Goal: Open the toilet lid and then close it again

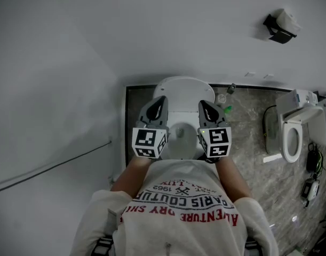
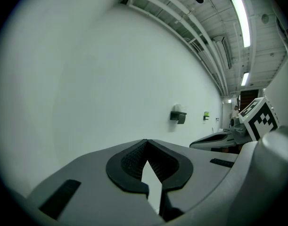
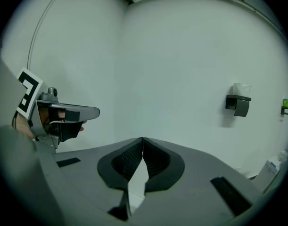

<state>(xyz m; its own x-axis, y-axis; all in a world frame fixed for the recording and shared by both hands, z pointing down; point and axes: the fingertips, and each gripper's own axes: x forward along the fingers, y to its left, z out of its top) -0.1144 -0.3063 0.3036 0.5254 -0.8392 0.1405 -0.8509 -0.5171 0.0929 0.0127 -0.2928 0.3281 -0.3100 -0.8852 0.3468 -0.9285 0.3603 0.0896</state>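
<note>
Toilet lid [image 1: 180,92] just below and between left claw [image 1: 160,102] and right claw [image 1: 204,105], both closed on nothing, apparently untouched, up or down unclear; opening and closing likely both yet to do.

Light in the head view is even and soft. The white wall [image 1: 98,63] reads flat and pale, greyer on the left, with a faint shadow beside the holder [image 1: 281,26] near its top right corner. The stone floor [image 1: 248,143] is dimmer, and the toilet [image 1: 179,89] stands out pale against it. Focus is sharp, colour washed out.

Both gripper views are fisheye, with black corners and bent lines. In the left gripper view a ceiling lamp [image 2: 241,18] glares white at the top right. Close to each lens, the left gripper [image 2: 146,142] and right gripper [image 3: 142,140] look dim and slightly soft.
</note>
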